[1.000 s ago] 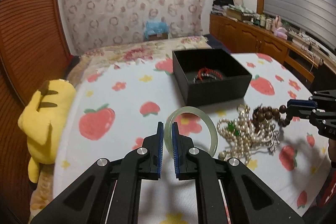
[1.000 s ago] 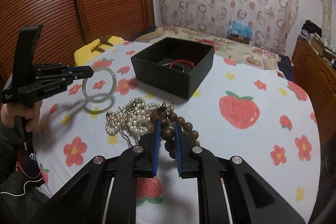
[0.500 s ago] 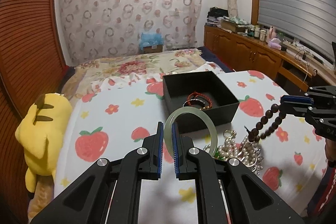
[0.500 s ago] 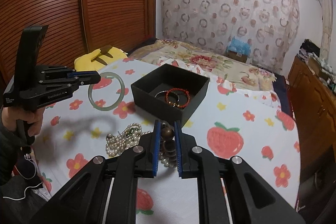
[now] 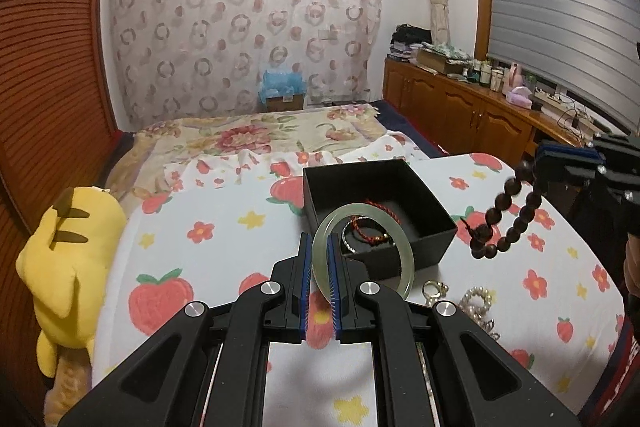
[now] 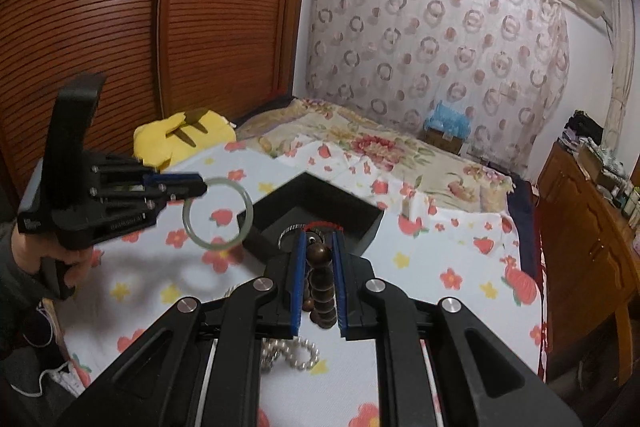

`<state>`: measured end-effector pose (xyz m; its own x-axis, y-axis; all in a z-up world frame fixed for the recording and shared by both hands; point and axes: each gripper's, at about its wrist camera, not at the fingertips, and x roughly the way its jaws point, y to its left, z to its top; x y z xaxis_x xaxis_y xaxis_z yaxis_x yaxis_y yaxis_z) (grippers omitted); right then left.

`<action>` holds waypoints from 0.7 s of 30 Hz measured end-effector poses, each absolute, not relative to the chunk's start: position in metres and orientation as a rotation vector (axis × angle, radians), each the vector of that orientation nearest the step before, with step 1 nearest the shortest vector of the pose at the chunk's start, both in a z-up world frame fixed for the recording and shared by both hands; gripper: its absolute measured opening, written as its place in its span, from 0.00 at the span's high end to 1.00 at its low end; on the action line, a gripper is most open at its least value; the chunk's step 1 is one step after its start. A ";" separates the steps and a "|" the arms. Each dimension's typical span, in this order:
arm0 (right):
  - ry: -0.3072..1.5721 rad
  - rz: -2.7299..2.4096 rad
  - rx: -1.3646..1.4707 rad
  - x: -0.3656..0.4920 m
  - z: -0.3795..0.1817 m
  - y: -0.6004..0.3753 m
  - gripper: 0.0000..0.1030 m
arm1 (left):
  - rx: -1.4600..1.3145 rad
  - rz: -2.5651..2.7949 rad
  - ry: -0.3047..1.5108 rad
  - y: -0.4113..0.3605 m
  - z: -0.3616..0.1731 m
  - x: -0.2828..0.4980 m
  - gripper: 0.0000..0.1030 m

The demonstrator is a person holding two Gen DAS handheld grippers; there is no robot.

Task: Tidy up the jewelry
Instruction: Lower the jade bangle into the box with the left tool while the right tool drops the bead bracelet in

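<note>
Left gripper (image 5: pixel 319 281) has its jaws clamped on the rim of a pale green translucent jade bangle (image 5: pixel 362 247), held off the bed, upright, ring seen overlapping the near-left corner of the open black square cardboard box (image 5: pixel 436 227). From the right wrist view the bangle (image 6: pixel 218 213) hangs in air just left of the box's (image 6: pixel 320 199) near-left wall, not touching it; a hand (image 6: pixel 44 255) grips the handle of the left gripper (image 6: pixel 196 187).

Right gripper (image 6: pixel 319 283) has its jaws clamped on a dark brown wooden bead bracelet (image 6: pixel 320 287), one big bead pinched between the blue pads, rest of the strand dangling below. In the left view the bracelet (image 5: pixel 502 223) hangs as a loop from the right gripper (image 5: pixel 538 169) in air, right of the box and clear of it.

Box sits mid-bed on the white bedspread (image 5: pixel 224 259) printed with strawberries and flowers. Inside it: a red braided cord bracelet (image 5: pixel 374 231) and a silvery bangle (image 5: pixel 348 243), lying on the box floor.

On the bedspread near its near-right edge: white pearl strand pile (image 5: pixel 476 301), with a small gold-coloured ring piece (image 5: pixel 434 289) touching its left side; more detail cannot be told. Pearls (image 6: pixel 292 353) also show under the right gripper.

Yellow plush toy (image 5: pixel 68 263) with dark-tipped ears lies at the bed's left edge, against the brown slatted wardrobe door (image 6: pixel 120 27).
</note>
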<state>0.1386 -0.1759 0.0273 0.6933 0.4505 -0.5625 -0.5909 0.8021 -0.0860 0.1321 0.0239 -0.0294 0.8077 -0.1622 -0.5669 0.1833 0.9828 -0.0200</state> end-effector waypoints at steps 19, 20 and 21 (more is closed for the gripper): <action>0.571 0.576 -0.247 0.227 0.016 -0.135 0.86 | 0.032 -0.170 0.626 0.028 -0.032 0.162 0.93; 0.583 0.572 -0.250 0.232 0.010 -0.133 0.86 | 0.032 -0.171 0.625 0.028 -0.032 0.161 0.93; 0.589 0.569 -0.253 0.236 0.007 -0.130 0.86 | 0.032 -0.172 0.625 0.028 -0.032 0.162 0.93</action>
